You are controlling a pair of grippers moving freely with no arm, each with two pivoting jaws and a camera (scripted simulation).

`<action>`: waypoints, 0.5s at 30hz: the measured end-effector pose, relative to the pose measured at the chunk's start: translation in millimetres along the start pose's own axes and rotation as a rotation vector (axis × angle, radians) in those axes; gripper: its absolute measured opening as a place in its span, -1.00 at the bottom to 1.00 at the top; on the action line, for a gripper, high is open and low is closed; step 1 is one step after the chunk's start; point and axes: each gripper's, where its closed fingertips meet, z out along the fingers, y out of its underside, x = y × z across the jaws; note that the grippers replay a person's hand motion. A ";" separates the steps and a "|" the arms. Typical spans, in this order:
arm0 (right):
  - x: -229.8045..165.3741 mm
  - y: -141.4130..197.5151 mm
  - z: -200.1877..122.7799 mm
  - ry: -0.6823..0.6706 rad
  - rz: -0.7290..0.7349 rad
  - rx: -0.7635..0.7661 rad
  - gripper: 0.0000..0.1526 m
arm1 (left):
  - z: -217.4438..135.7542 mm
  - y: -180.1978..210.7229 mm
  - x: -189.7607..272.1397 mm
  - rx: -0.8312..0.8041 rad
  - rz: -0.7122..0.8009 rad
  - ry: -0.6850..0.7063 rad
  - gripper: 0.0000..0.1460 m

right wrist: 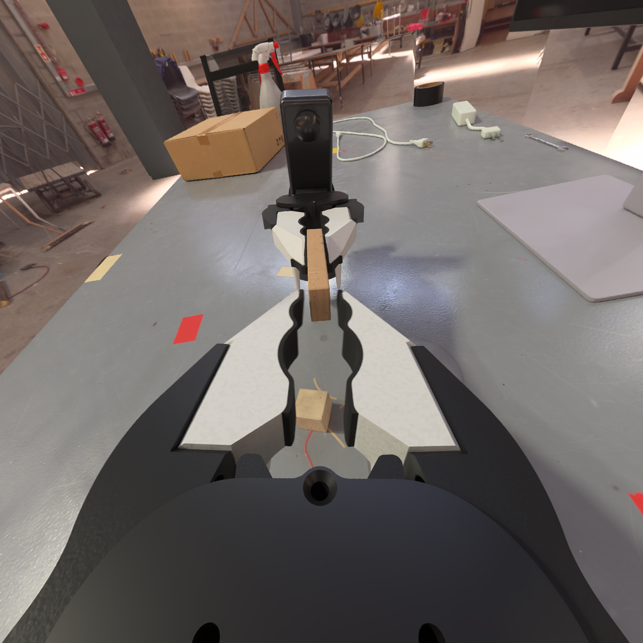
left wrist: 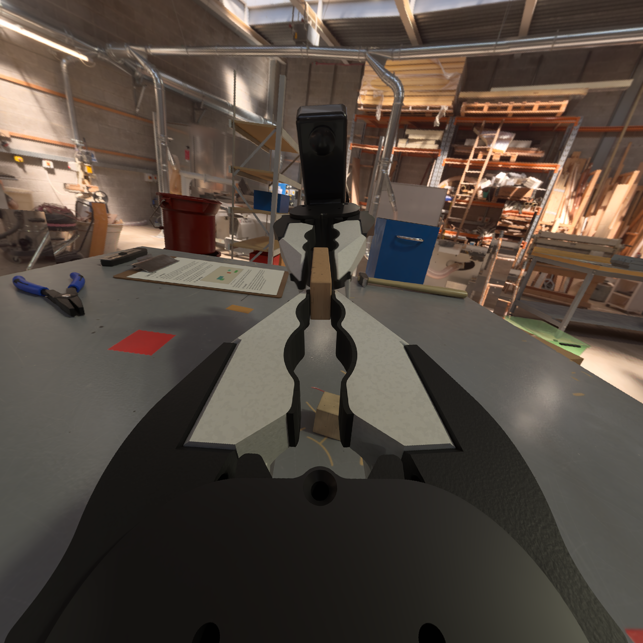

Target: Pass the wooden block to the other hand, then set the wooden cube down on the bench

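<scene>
The left tool (left wrist: pixel 320 302) is clamped narrow on the wooden block (left wrist: pixel 320 283), held above the worktop (left wrist: pixel 104 400). The right tool (right wrist: pixel 320 298) brackets the block's other end with visible gaps (not gripping). Handover is unfinished; placement remains. A wooden cube (right wrist: pixel 312 410) lies on the worktop below.

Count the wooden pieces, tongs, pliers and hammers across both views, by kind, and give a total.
Wooden pieces: 2 (wooden block, wooden cube)
Tongs: 2 (left tongs, right tongs)
Pliers: 1
Hammer: 1
Total: 6
</scene>
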 end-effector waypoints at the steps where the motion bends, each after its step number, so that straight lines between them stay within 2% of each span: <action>1: -1.0 1.1 -0.5 -0.005 0.004 0.004 -0.86 | 0.6 0.8 0.6 -0.006 0.001 0.008 -0.86; 4: -1.3 4.6 -2.5 -0.009 0.015 0.016 -0.86 | 2.3 2.6 0.3 -0.017 0.000 0.011 -0.85; 7: 8.6 17.5 -12.0 0.029 0.062 0.024 -0.87 | -5.8 -7.0 -11.9 0.049 -0.036 -0.071 -0.32; 9: 16.5 31.5 -18.0 0.058 0.109 0.019 -0.87 | -16.9 -17.3 -26.3 0.139 -0.097 -0.158 -0.07; 12: 24.0 51.3 -20.9 0.079 0.169 0.002 -0.87 | -34.7 -31.8 -42.2 0.306 -0.236 -0.204 0.14; 15: 26.0 52.8 -20.1 0.075 0.171 -0.003 -0.87 | -40.6 -35.9 -47.2 0.345 -0.296 -0.201 0.36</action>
